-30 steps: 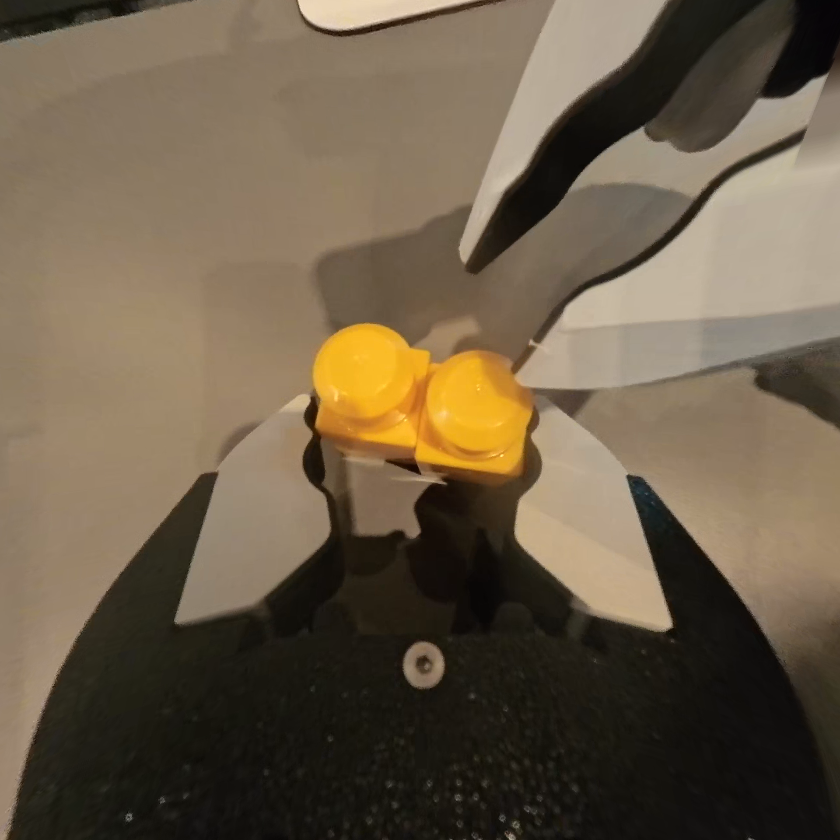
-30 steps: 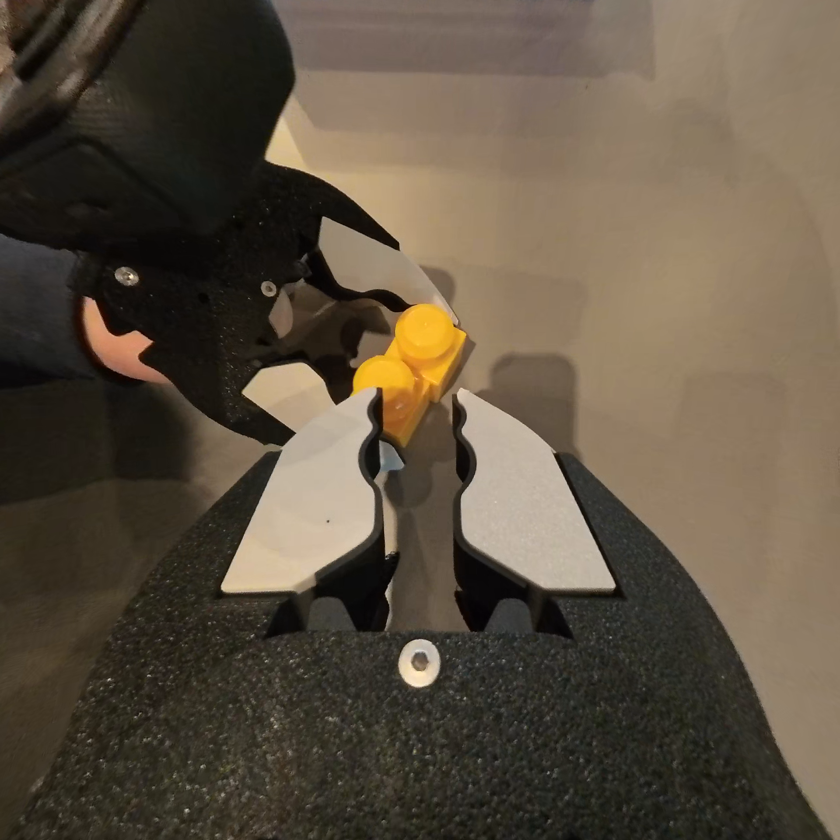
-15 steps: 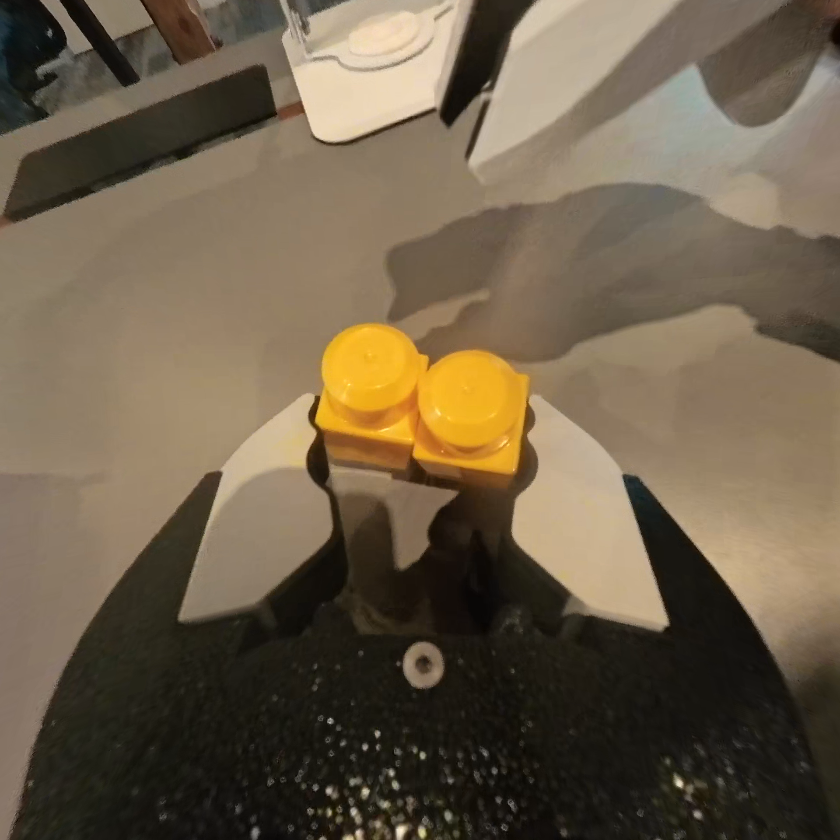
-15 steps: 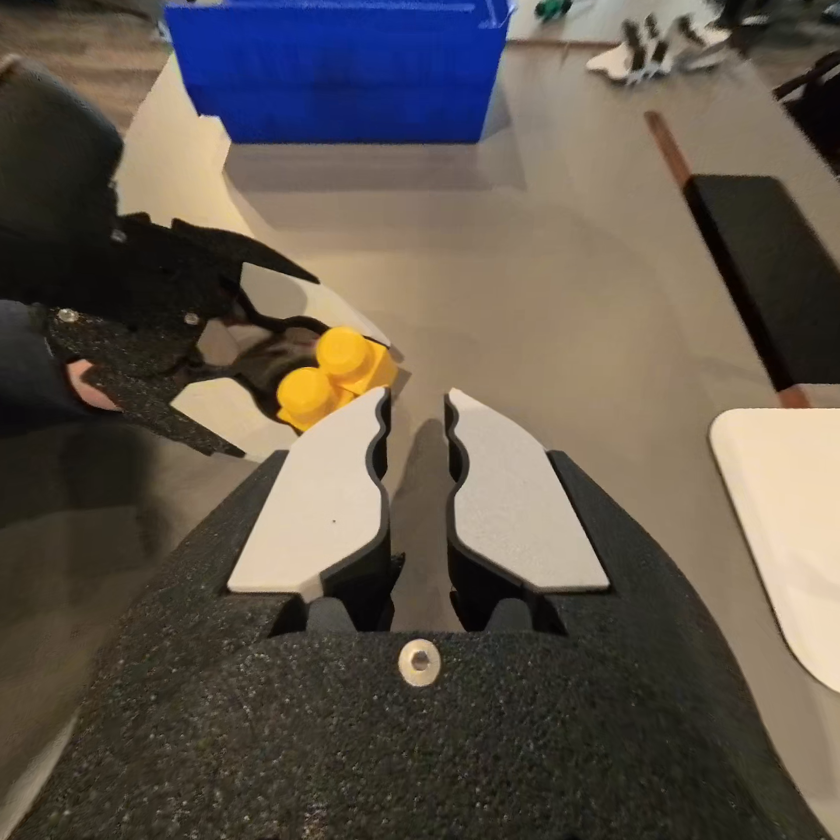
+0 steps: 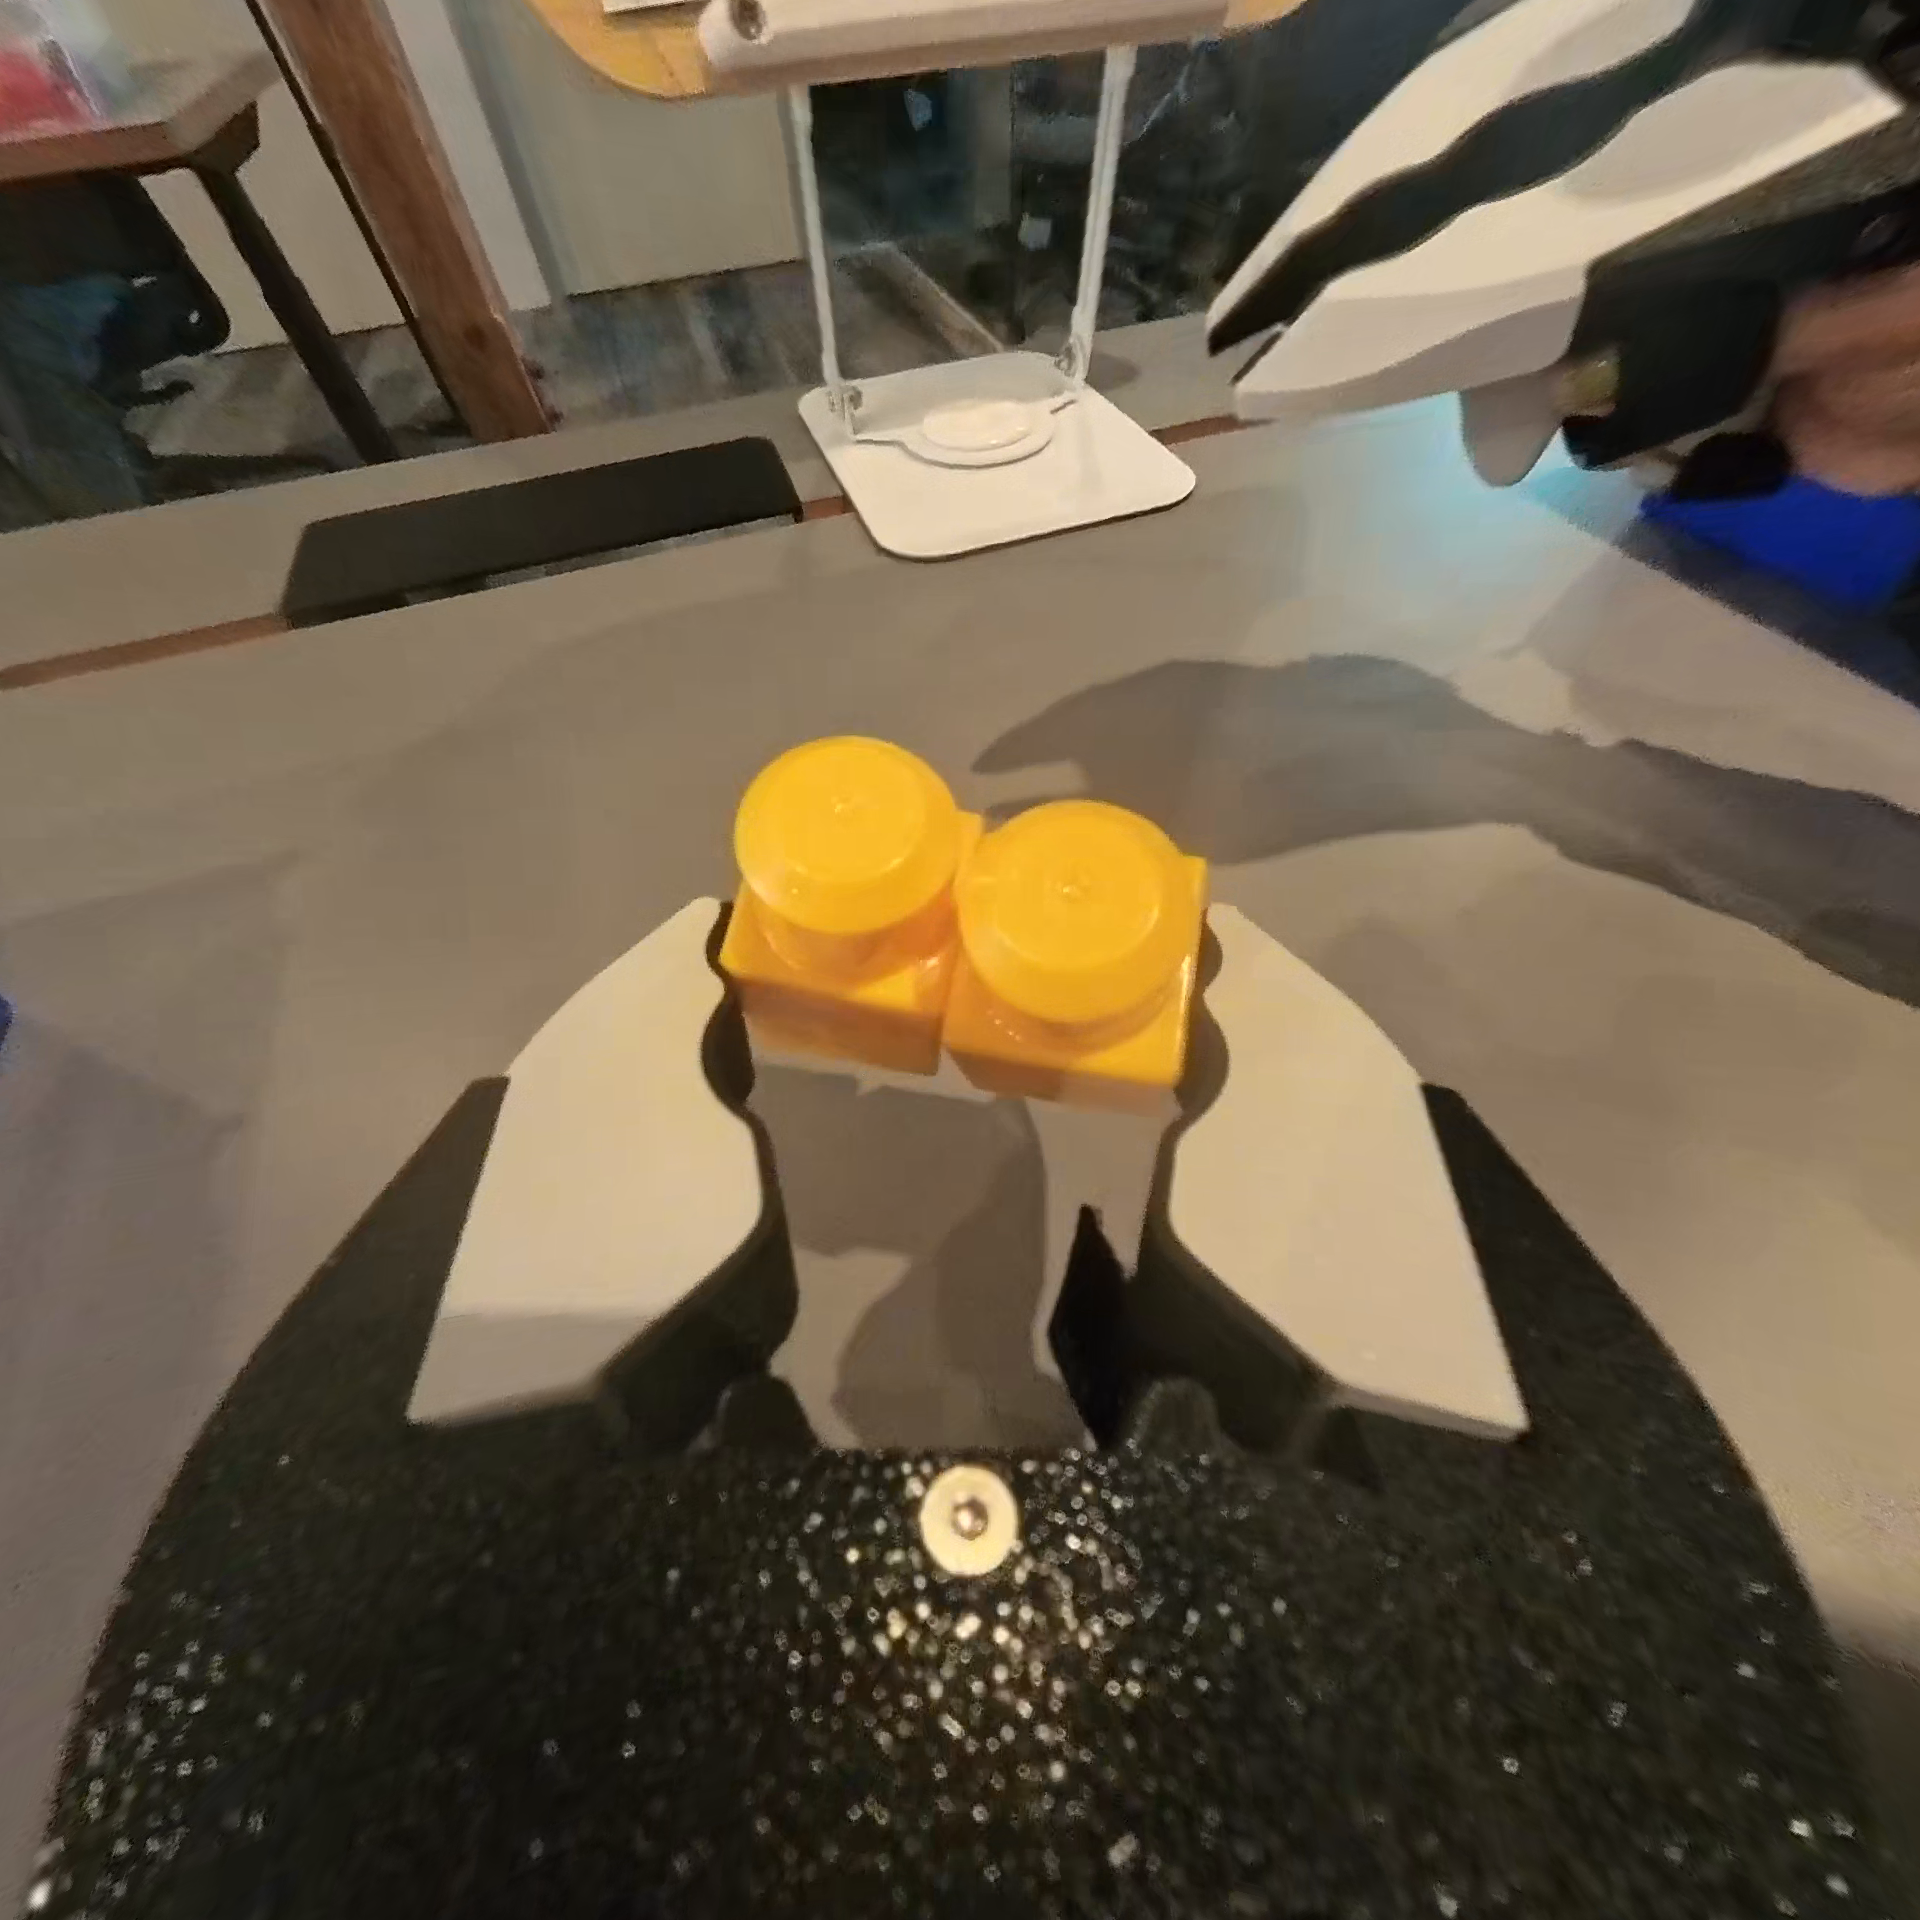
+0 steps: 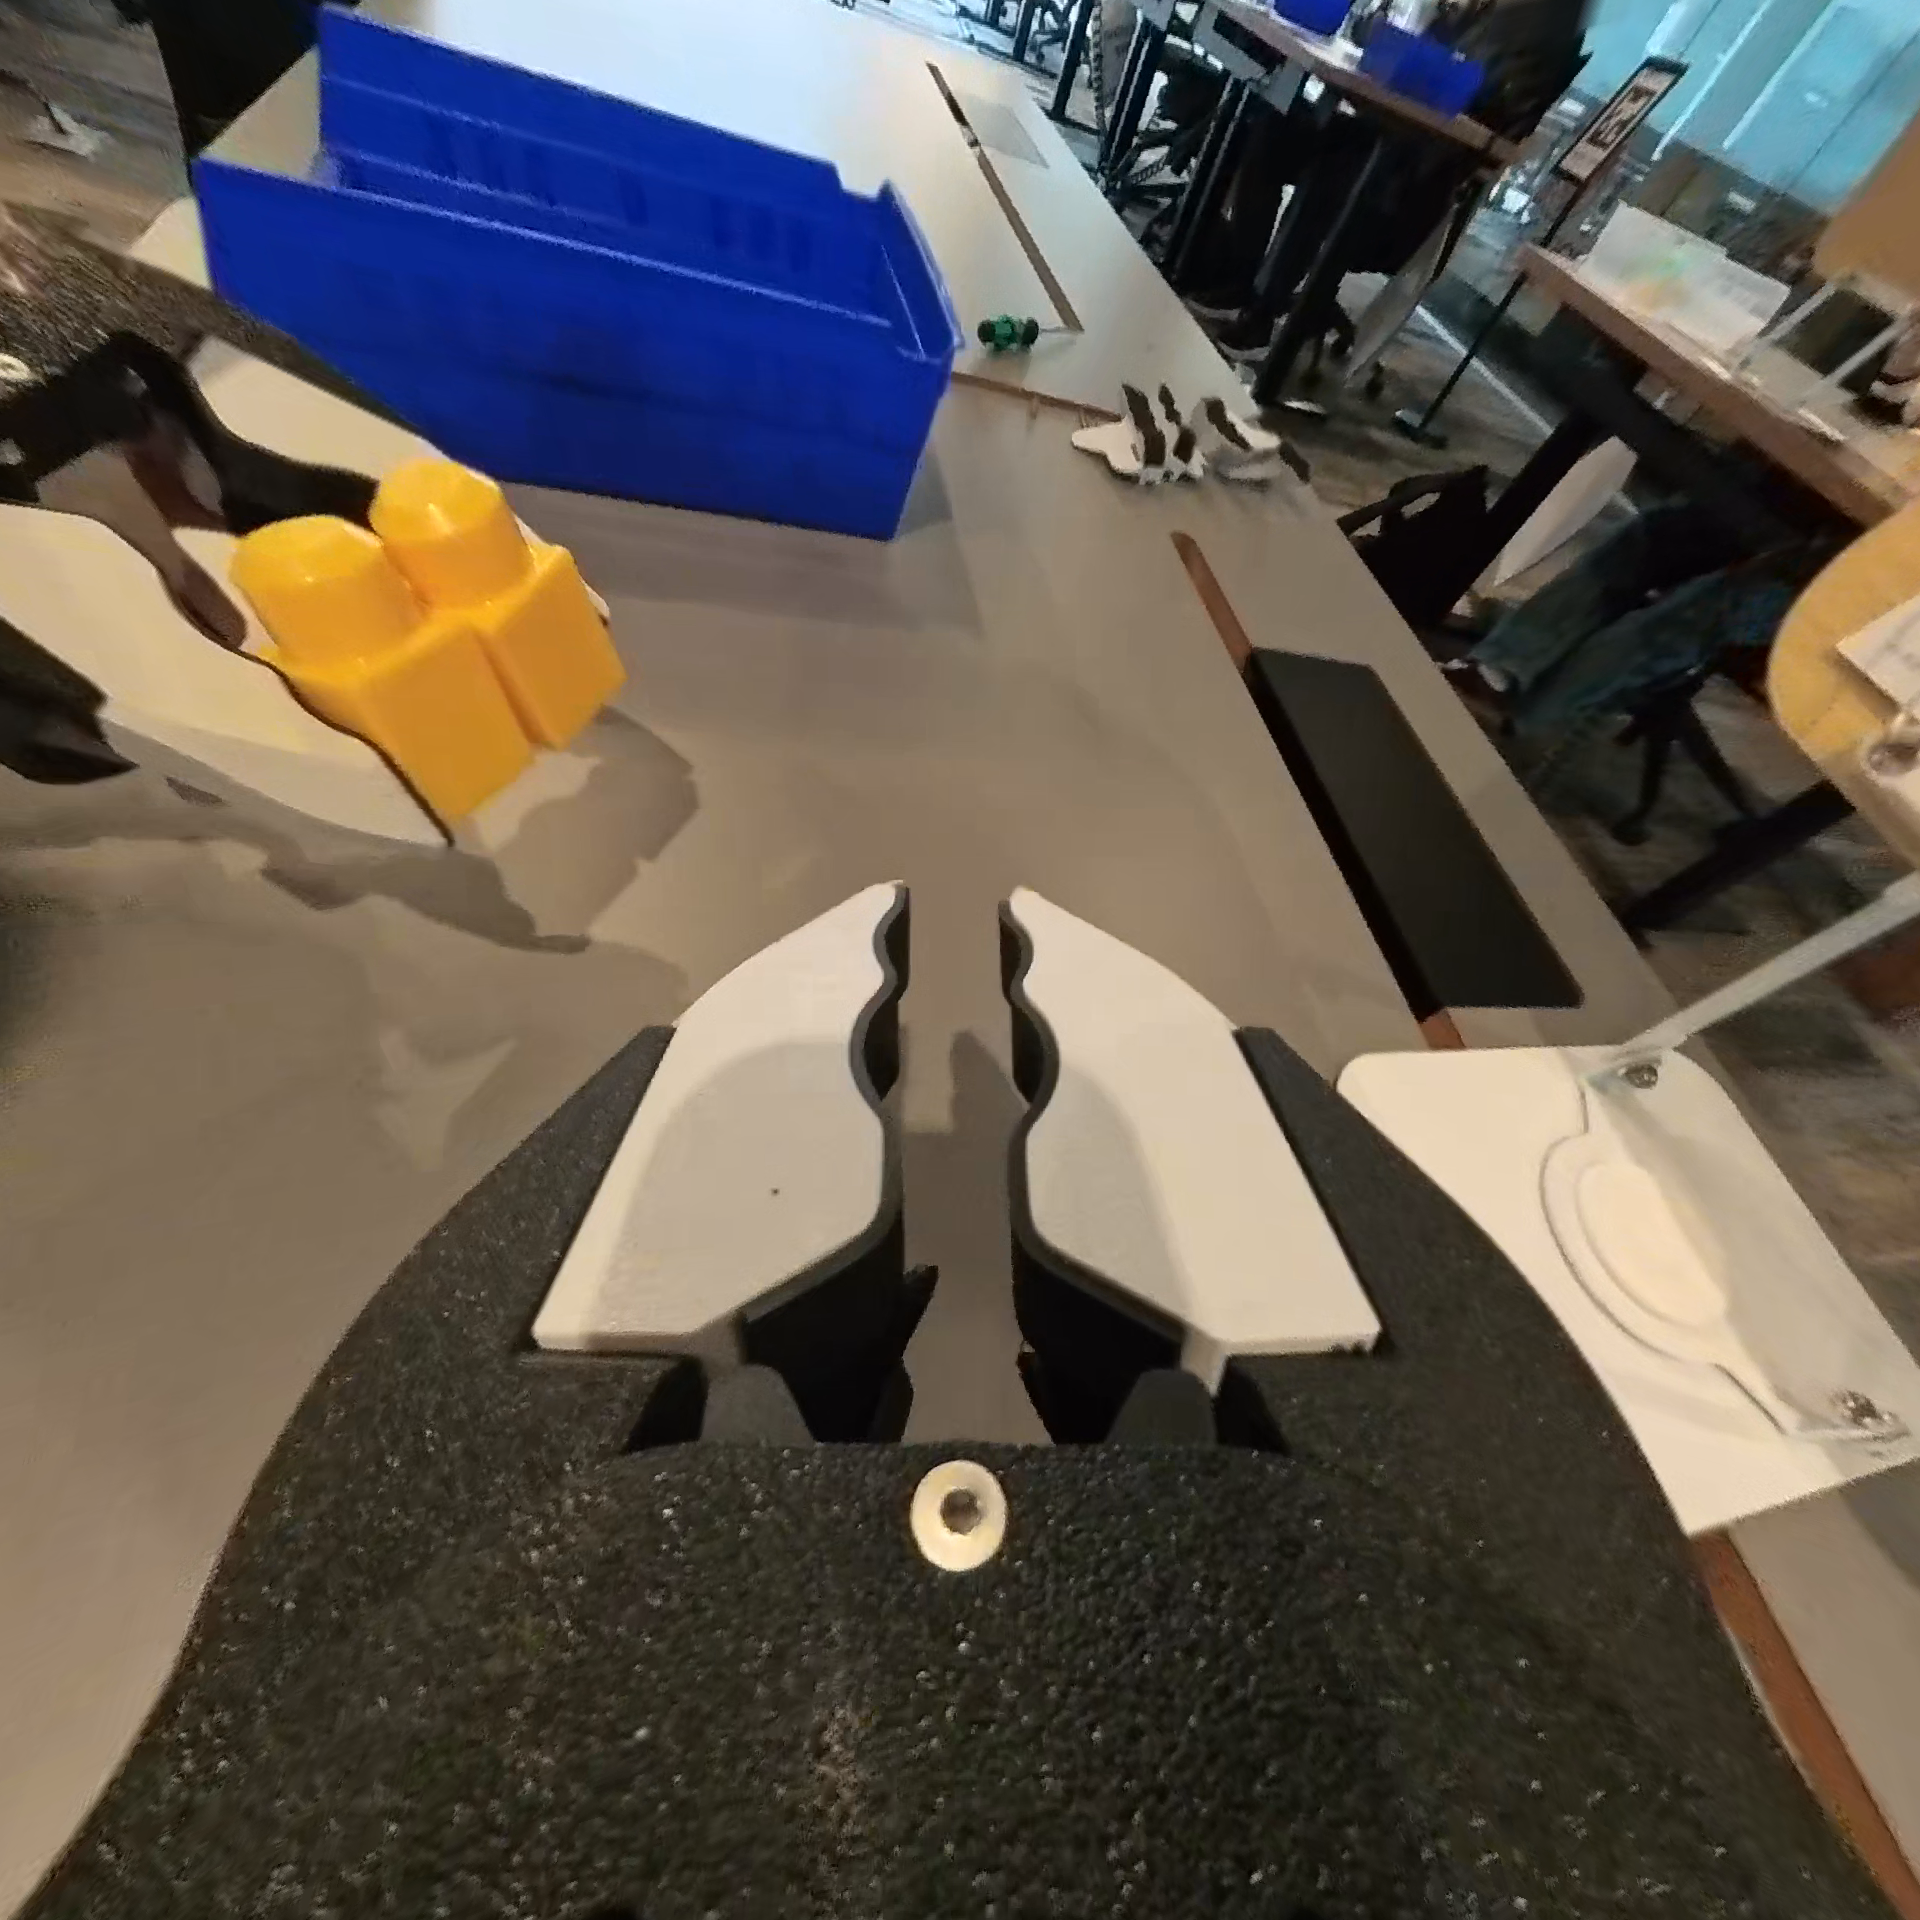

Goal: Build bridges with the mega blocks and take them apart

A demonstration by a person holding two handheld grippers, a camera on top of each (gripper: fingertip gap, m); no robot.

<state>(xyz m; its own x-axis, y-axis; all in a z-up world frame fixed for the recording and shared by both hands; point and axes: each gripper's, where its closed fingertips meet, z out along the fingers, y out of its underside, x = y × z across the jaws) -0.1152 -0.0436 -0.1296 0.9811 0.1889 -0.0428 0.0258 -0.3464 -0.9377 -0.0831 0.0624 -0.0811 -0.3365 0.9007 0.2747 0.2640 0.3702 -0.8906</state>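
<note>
A yellow two-stud mega block [image 5: 966,966] sits upright between the fingertips of my left gripper [image 5: 961,920], which is shut on it just above the grey table [image 5: 416,831]. In the right wrist view the same block [image 6: 426,644] shows at the left, held by the left gripper's fingers [image 6: 104,623]. My right gripper [image 6: 951,914] is empty; its jaws stand a narrow gap apart. It is to the right of the block and clear of it. In the left wrist view it hovers at the upper right [image 5: 1242,358].
A blue bin [image 6: 582,312] stands on the table beyond the block. A white stand base [image 6: 1610,1247] and a black strip [image 6: 1403,810] lie along the table's right edge. Spare white gripper fingers [image 6: 1184,436] and a small green piece [image 6: 1008,332] lie farther off.
My right gripper has pulled away from the yellow block, up and to the right, still empty. My left gripper keeps hold of the block and has tilted up, showing the table's far edge.
</note>
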